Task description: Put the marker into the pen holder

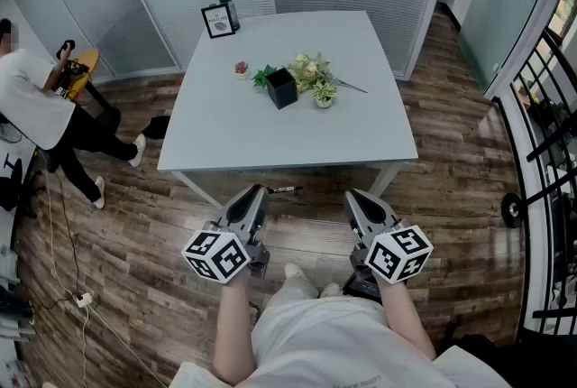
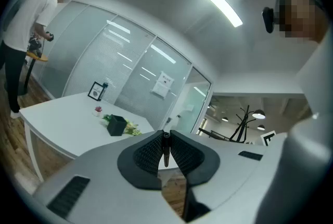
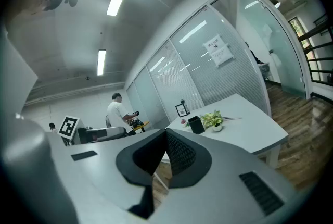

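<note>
Standing well back from the white table (image 1: 297, 143), the person holds both grippers low over the wooden floor; the left gripper (image 1: 255, 195) is clamped on the marker (image 1: 285, 189), a thin dark stick that pokes out past the jaw tips toward the right gripper (image 1: 356, 198). Looking along the left jaws you see it plainly: the marker is pinched between the ribbed pads (image 2: 151, 152); the right jaws are pressed together with nothing between them. The pen holder (image 1: 281, 88), a black square cup, sits near the middle of the table, just beside a small bunch of green plants (image 1: 314, 70), with a framed card (image 1: 217, 21) at the far edge; it is well apart from both grippers. So by my reckoning the pick-up is done and the rest is not — the marker has to be carried over the table, turned end-down above the holder's mouth and let go inside; whether the holder has anything in it I cannot tell. Another person (image 1: 32, 102) stands off to the left, clear of the table.
</note>
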Tool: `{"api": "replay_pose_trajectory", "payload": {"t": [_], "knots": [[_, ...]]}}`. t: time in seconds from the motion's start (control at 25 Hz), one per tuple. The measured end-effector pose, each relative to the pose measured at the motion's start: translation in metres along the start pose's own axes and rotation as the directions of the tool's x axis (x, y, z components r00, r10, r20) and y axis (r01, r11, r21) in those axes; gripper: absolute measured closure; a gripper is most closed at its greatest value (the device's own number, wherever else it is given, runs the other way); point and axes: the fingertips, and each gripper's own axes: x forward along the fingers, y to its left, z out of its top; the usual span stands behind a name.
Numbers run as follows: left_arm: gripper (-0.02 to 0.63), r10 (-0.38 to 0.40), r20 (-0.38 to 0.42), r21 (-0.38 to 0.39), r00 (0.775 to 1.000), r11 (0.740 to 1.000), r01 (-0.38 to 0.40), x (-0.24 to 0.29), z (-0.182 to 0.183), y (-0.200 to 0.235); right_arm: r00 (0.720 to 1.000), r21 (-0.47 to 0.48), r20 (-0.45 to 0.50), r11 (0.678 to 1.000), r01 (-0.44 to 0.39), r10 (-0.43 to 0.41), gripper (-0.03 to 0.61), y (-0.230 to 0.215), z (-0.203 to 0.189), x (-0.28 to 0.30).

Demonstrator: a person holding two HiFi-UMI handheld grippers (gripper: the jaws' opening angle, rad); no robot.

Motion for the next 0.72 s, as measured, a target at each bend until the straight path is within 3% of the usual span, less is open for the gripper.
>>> {"api": "replay_pose_trajectory", "payload": {"t": [0.32,0.72], "knots": [[0.566,-0.055,0.035,-0.089,0.998,0.994,0.058,-0.014,-0.006,-0.012,1.000,0.005,-0.005,1.000,0.006,-0.006,0.563,0.005,-0.008,-0.013],[0.566,-0.011,-0.001,-0.057,1.000,0.998,0.011,-0.007,-0.006,-0.005,1.000,0.015,-0.018,1.000,0.005,-0.005,0.563,-0.006,-0.005,-0.010]]}}
